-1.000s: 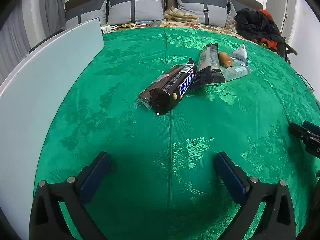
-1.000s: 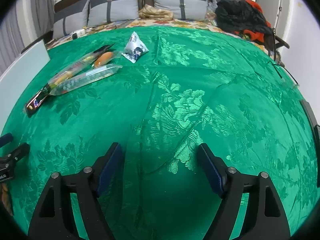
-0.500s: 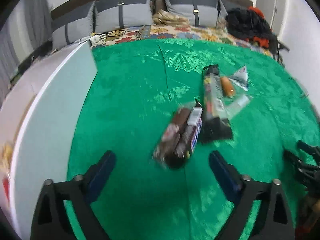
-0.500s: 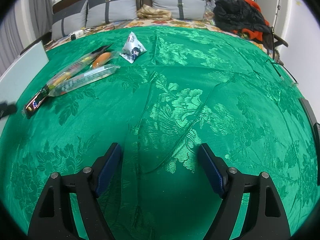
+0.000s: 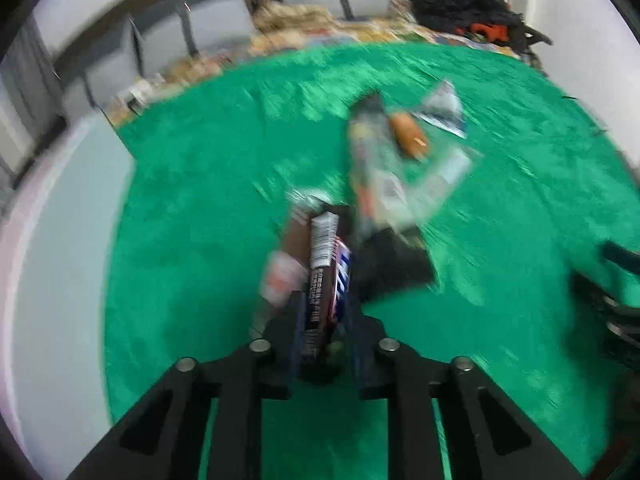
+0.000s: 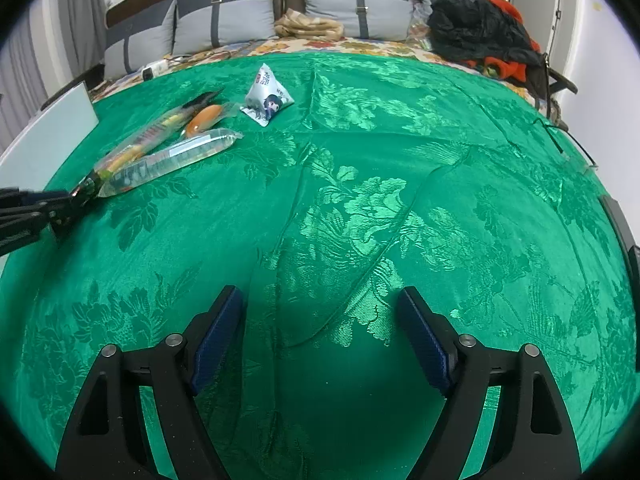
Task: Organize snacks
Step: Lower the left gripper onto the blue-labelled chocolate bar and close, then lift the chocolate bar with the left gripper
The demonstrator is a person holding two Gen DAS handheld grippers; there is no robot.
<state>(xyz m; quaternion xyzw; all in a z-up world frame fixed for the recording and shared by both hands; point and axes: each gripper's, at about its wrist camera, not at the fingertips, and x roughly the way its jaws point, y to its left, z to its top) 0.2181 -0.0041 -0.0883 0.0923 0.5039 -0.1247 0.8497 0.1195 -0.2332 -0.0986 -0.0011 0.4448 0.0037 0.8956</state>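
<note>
Covering the whole work surface, a green brocade cloth [image 6: 360, 208] lies under both grippers. A pale flat panel [image 5: 60, 264] runs along the cloth's edge, to the left of the left gripper. Grey cushions [image 6: 224, 20] and a heap of dark clothing [image 6: 476, 26] sit far ahead of the right gripper, beyond the cloth.

The left gripper [image 5: 322, 328] is pressed in on a dark chocolate bar [image 5: 324, 280]; the bar stands on edge between the blue pads and projects forward past them. The view is motion-blurred.

Just ahead and right of that gripper lies a cluster of snacks: a long dark-ended packet [image 6: 136, 148], a clear packet [image 6: 172, 160] beside it, an orange sausage-shaped snack [image 6: 202, 118] and a small white triangular pouch [image 6: 268, 100] farthest off. Whether the bar touches the dark-ended packet cannot be told.

The right gripper [image 6: 320, 332] is spread wide over bare cloth with nothing between its fingers; the snacks lie well ahead and to its left.
</note>
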